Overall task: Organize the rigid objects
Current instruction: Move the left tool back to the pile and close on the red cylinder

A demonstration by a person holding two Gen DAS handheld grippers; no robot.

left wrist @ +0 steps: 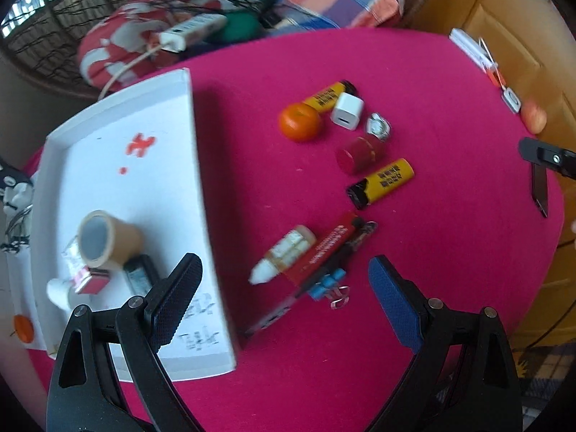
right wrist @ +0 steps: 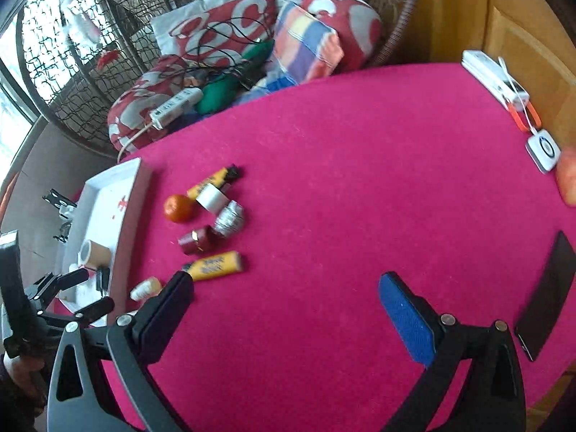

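- Worktop (left wrist: 414, 72), covered in magenta felt, carried everything; its broad bare stretch toward 3 o'clock in the right wrist view left room to sort.
- White tray (left wrist: 194, 151) lay at 9 o'clock in the left wrist view, flat on the felt, and judging by its contents it served as the collecting place.
- Tape roll (left wrist: 108, 239) already stood inside the tray near its 7 o'clock corner, with a small black item and a pink-ended piece just beside it, so part of the sorting looked done.
- Left hand-held gripper (left wrist: 284, 298) hovered with its jaws spread wide and holding nothing, straddling the tray wall and the nearest clutter, probably to take the next piece.
- Right hand-held gripper (right wrist: 284, 309) also stood wide apart and empty over bare felt, well away from the pile, seemingly waiting its turn.
- Red tube (left wrist: 334, 241) and a white-capped bottle (left wrist: 284, 255) lay touching at 6 o'clock of the loose group, close ahead of the left jaws; these seemed the likeliest next picks.
- Yellow lighter (left wrist: 387, 181) lay on its side at 3 o'clock of the group, a second one at 12 o'clock.
- Orange (left wrist: 299, 121) sat at 11 o'clock, with a white charger cube (left wrist: 347, 111) just beside it.
- Dark red cap (left wrist: 360, 154) rested in the middle, still loose.
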